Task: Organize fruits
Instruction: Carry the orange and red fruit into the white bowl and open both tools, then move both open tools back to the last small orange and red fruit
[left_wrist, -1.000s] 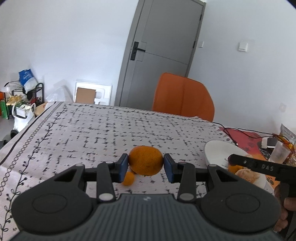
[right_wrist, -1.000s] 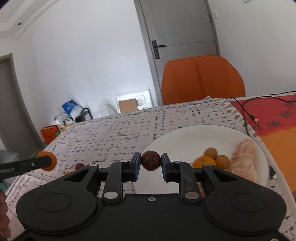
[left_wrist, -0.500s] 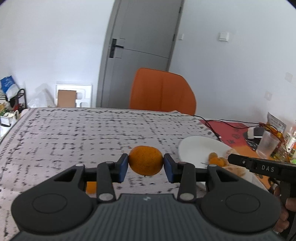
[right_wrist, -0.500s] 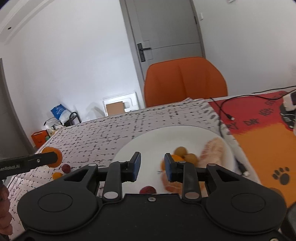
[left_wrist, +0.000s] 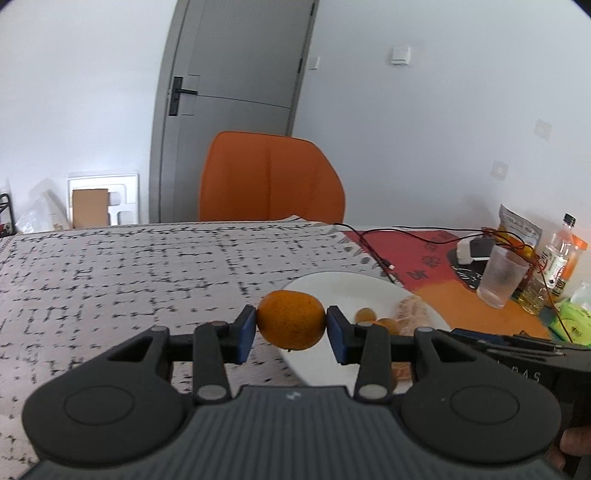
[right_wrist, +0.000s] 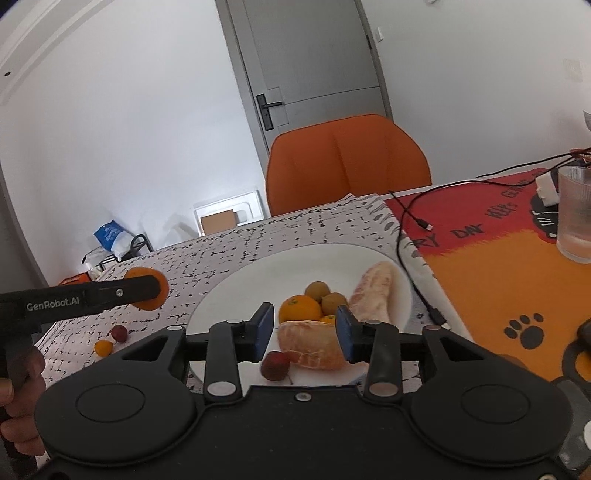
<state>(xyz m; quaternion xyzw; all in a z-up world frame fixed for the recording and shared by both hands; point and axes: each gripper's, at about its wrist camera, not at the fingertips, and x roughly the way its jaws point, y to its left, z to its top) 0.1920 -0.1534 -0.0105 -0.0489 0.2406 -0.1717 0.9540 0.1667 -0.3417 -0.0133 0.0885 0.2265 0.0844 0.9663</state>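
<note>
My left gripper is shut on an orange mandarin and holds it above the near left rim of the white plate. It also shows from the side in the right wrist view. My right gripper is open and empty above the plate. The plate holds an orange, two brown longans, peeled pomelo pieces and a dark red fruit.
A small red fruit and a small orange fruit lie on the patterned tablecloth left of the plate. A cable, a glass and bottles stand on the right. An orange chair is behind the table.
My right gripper opened and let the dark red fruit drop onto the plate, then drew back. My left gripper carried the mandarin to the right, over the plate's rim.
</note>
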